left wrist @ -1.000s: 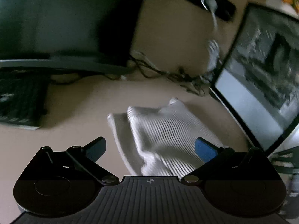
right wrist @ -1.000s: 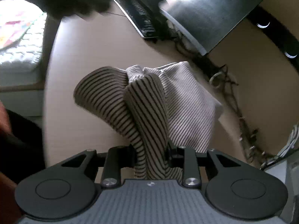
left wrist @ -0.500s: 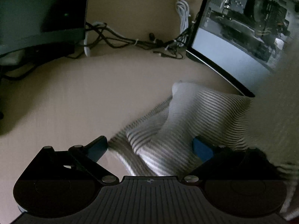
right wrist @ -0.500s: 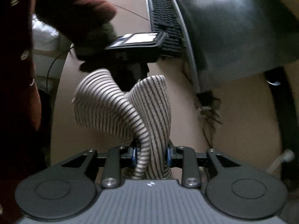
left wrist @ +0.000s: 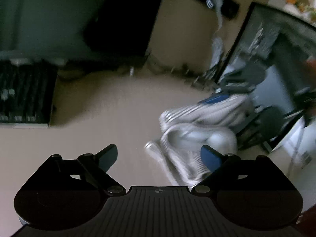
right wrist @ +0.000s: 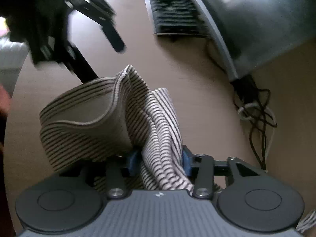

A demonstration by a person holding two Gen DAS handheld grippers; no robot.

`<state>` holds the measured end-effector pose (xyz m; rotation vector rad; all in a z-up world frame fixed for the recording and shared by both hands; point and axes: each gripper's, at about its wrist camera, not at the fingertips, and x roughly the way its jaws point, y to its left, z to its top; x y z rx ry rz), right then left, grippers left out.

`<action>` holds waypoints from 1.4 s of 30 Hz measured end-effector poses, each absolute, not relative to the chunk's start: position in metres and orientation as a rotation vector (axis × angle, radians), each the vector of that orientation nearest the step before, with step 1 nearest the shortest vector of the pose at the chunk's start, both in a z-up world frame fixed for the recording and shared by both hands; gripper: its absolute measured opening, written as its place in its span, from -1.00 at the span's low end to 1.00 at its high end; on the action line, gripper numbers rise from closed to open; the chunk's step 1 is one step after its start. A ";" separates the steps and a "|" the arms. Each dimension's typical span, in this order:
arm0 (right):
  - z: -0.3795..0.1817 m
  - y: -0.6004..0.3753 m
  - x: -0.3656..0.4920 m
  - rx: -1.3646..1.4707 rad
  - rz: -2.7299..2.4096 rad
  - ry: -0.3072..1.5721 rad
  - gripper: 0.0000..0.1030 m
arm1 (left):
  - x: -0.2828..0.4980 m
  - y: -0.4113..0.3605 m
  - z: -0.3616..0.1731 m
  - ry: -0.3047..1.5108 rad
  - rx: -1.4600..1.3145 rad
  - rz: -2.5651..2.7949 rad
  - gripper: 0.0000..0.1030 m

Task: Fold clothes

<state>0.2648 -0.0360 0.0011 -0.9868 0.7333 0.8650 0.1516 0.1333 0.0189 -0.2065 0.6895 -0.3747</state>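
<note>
Two grippers: right gripper (right wrist: 160,162) jaws opening, cream black-striped knit garment (right wrist: 110,118) bunched between them on beige desk (right wrist: 197,79); may slump unfolded. Left gripper (left wrist: 158,156) spread, closing, empty, garment at its right finger.

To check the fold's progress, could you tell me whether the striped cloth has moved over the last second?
Yes. In the left wrist view the striped cloth has shifted away from the keyboard, toward the computer case.
</note>
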 end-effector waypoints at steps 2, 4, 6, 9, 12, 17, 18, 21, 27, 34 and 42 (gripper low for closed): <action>0.005 -0.047 0.265 -0.929 0.827 0.708 0.34 | 0.143 0.122 0.037 0.648 -0.199 -0.426 0.85; 0.014 -0.057 0.264 -0.870 0.795 0.679 0.47 | 0.143 0.102 0.052 0.619 -0.174 -0.497 0.85; 0.024 -0.069 0.262 -0.796 0.748 0.640 0.79 | 0.141 0.083 0.060 0.604 -0.148 -0.559 0.85; 0.035 -0.096 0.259 -0.633 0.637 0.612 1.00 | 0.154 0.050 0.048 0.643 -0.090 -0.593 0.85; 0.031 -0.123 0.263 -0.466 0.508 0.631 1.00 | 0.170 0.030 0.025 0.713 -0.022 -0.543 0.82; -0.009 -0.153 0.281 -0.237 0.329 0.720 1.00 | 0.195 0.040 -0.008 0.837 -0.041 -0.409 0.87; -0.017 -0.157 0.283 -0.190 0.314 0.724 1.00 | 0.198 0.045 -0.013 0.863 -0.077 -0.392 0.89; -0.034 -0.166 0.285 -0.080 0.287 0.718 1.00 | 0.201 0.054 -0.025 0.902 -0.151 -0.365 0.98; -0.040 -0.167 0.276 -0.080 0.293 0.660 1.00 | 0.187 0.047 -0.003 0.850 -0.061 -0.316 0.95; -0.042 -0.171 0.279 -0.005 0.293 0.684 1.00 | 0.180 0.033 0.062 0.640 0.020 -0.355 0.59; -0.031 -0.167 0.271 -0.049 0.249 0.682 1.00 | 0.211 -0.005 0.028 0.732 0.182 -0.481 0.42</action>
